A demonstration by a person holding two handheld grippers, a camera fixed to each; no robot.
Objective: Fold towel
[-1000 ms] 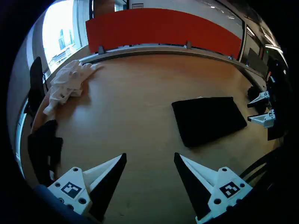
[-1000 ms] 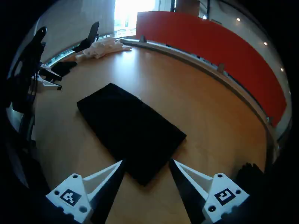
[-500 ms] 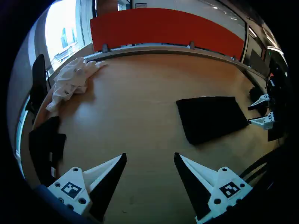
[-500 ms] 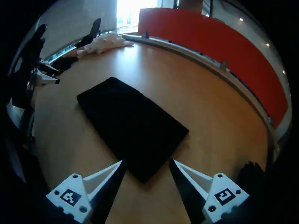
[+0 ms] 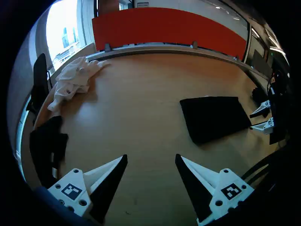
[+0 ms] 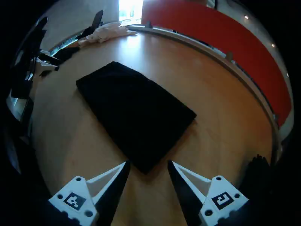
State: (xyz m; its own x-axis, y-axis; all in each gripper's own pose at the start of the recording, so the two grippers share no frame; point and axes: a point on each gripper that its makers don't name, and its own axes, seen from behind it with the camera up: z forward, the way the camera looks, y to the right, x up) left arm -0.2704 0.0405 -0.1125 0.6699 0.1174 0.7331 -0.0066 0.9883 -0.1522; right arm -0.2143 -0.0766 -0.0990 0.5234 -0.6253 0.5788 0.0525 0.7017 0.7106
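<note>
White cloth heap [image 5: 73, 77] upper left of the left gripper view, on wooden table [image 5: 143, 98]. Left gripper [image 5: 150, 156] bottom centre, fingers wide apart, empty. Black towel [image 5: 213, 117] flat, centre-right. In the right gripper view, right gripper [image 6: 149, 162] spread, empty, tips just beside the towel's near corner.

Body of the right gripper [image 5: 251, 122] dim beyond its jaws; dark heap [image 6: 257, 169] shapeless, cut off at the edge

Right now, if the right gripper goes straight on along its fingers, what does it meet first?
Probably the near corner of the black towel, lying flat on the wooden table just ahead of the open right gripper. Height is unclear, so it might reach the table first.
</note>
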